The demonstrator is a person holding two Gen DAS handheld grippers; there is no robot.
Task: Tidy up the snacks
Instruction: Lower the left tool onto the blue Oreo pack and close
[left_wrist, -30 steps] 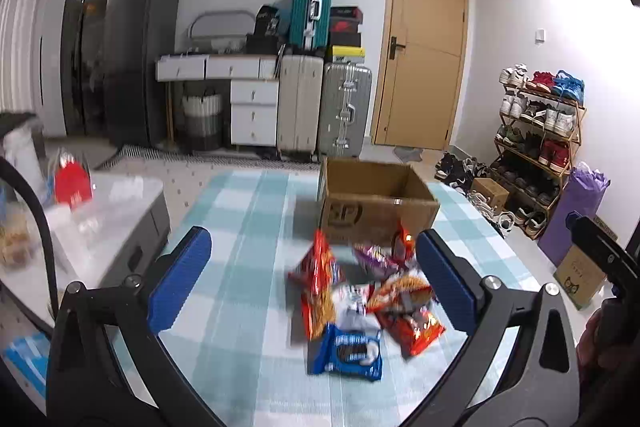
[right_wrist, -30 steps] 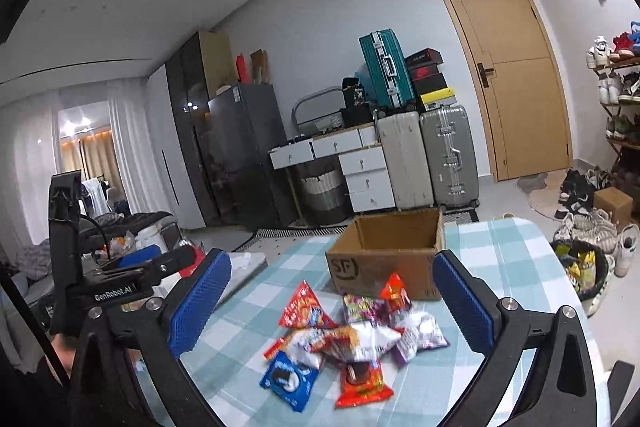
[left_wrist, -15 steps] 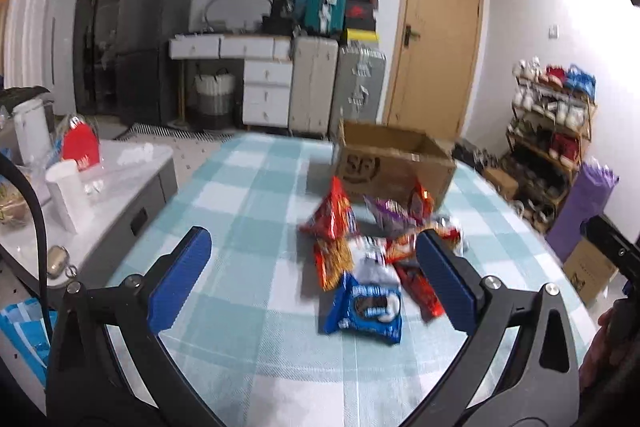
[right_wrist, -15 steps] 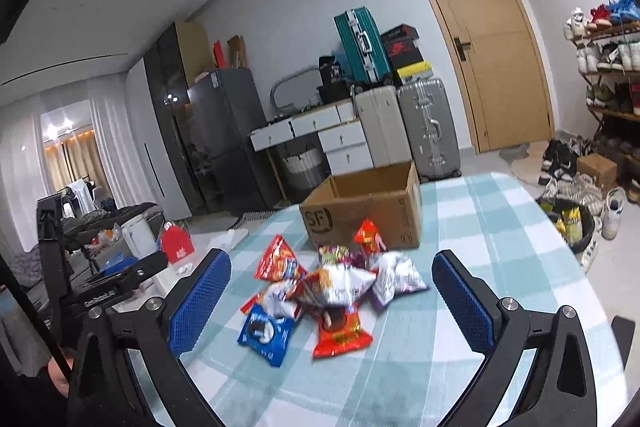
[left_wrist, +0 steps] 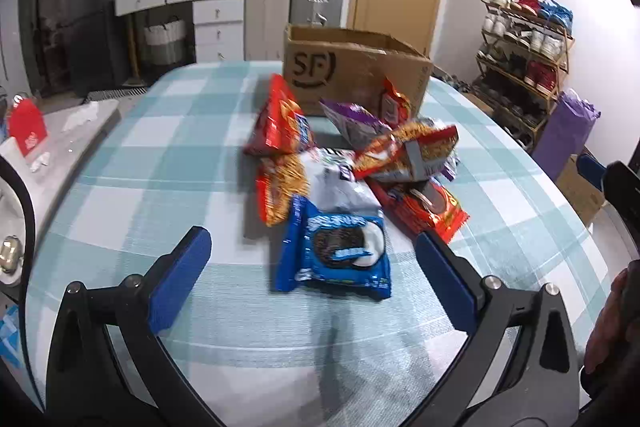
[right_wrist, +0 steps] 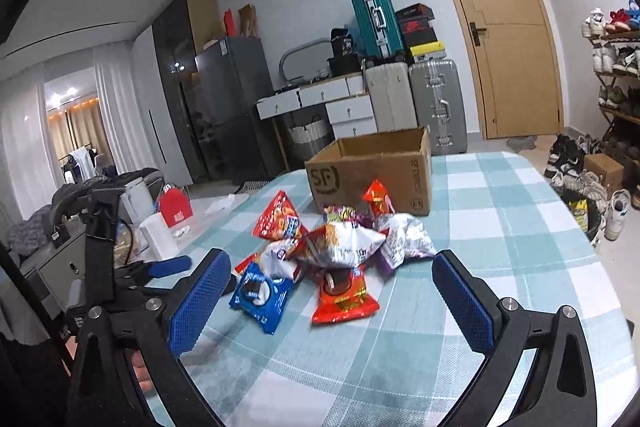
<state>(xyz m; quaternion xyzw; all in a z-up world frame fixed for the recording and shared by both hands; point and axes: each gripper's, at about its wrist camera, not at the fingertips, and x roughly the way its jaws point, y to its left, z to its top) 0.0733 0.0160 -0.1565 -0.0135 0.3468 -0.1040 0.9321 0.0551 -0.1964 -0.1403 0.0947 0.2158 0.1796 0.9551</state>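
I saw both tools spread wide, empty: left tool (left_wrist: pixel 312 279) (blue cookie pack (left_wrist: pixel 336 253) at twelve o'clock), right tool (right_wrist: pixel 328 297) facing the snack pile (right_wrist: pixel 332 247).

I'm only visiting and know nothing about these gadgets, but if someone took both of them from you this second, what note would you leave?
Left gripper: jaws open, empty, pointed at the blue cookie pack, not touching it.
Right gripper: jaws open, empty, facing the snack pile.
All the snack bags lie heaped on the checked tablecloth in front of the cardboard box, whose top is open; one red bag leans against it.
Done: nothing visibly packed; the box's inside is hidden from here.
Left: presumably move every bag into the box; the blue cookie pack is the nearest.
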